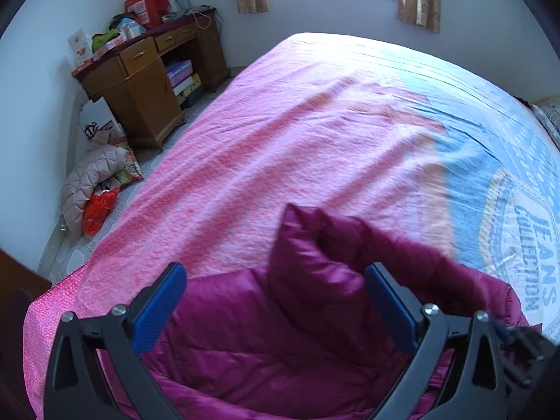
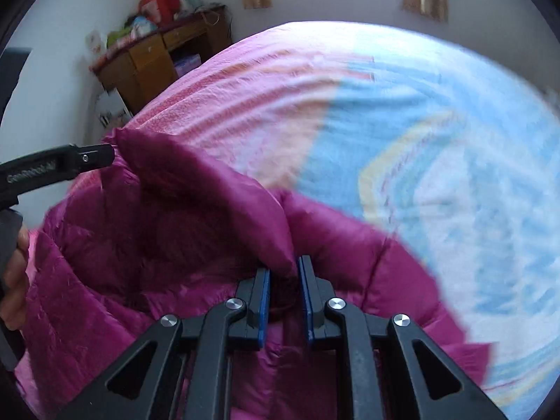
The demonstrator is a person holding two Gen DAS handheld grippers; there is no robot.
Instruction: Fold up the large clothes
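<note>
With our right gripper [image 2: 284, 297] fingers pinched narrow on a fold of the magenta quilted puffer jacket [image 2: 140, 245] and our left gripper [image 1: 276, 301] fingers spread wide above it, empty, we judge this jacket, heaped on the pink-and-blue bed cover [image 1: 280, 122], light, puffy and slippery, best gripped along seams or hems.

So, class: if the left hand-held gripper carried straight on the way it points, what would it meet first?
Most likely the jacket: its raised fold stands between the open fingers of the left hand-held gripper, with the bedspread beyond. Depth is hard to judge here.
</note>
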